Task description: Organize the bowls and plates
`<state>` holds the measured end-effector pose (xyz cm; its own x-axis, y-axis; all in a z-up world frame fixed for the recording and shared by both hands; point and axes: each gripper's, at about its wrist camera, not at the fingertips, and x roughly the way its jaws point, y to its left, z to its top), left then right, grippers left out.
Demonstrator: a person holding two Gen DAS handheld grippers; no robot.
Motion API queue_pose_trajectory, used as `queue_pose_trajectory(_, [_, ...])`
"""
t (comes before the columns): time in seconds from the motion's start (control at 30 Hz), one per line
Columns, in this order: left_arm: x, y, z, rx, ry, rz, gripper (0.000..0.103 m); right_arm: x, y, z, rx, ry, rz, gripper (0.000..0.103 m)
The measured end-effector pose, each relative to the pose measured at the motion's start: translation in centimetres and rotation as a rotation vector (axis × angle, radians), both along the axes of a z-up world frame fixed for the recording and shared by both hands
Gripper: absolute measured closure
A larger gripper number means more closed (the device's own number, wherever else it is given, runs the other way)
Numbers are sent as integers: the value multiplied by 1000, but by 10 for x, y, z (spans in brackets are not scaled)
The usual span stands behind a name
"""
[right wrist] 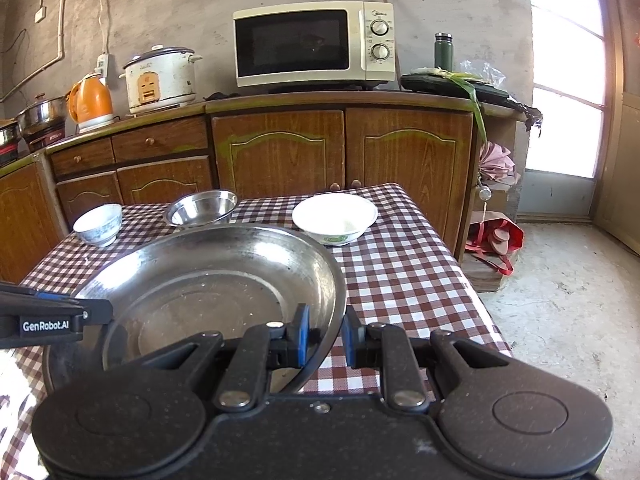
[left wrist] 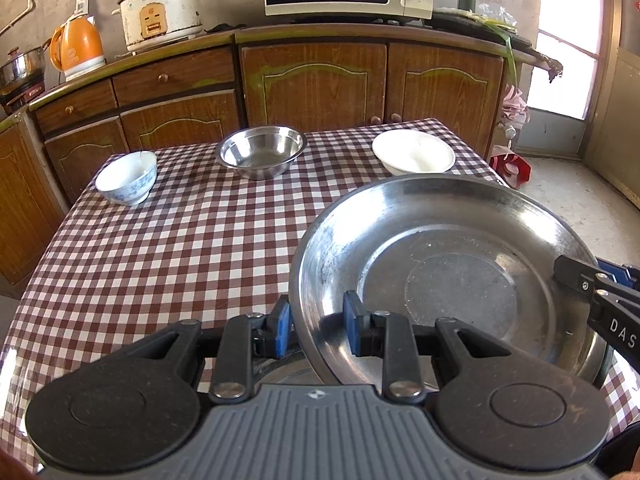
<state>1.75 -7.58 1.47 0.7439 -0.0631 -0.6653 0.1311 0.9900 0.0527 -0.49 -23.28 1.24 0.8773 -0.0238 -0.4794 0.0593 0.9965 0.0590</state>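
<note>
Left gripper (left wrist: 316, 330) clamped on pan (left wrist: 452, 276) near-left rim, one pad inside, one outside. Pan tilted above checked table (left wrist: 180, 248), between both tongs. Right gripper (right wrist: 324, 336) clamped on opposite rim. Behind: small bowl (left wrist: 127, 176), steel bowl (left wrist: 261, 151), white bowl (left wrist: 413, 151).

A home kitchen, lived-in. Wooden cabinets (right wrist: 280, 152) w/ drawers run along a bare grey wall; on the counter sit a microwave (right wrist: 314, 44), rice cooker (right wrist: 160, 78), orange kettle (right wrist: 90, 102) & a steel pot (right wrist: 40, 114) (on a small burner). A checked cloth covers the table (left wrist: 180, 248); rough concrete floor (right wrist: 568, 320).
</note>
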Motion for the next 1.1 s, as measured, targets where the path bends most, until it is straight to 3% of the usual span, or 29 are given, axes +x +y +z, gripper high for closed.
queue_pose_trajectory(1.1, [-7, 48, -39, 29, 86, 52, 74, -3, 49, -38, -2, 104, 98, 78])
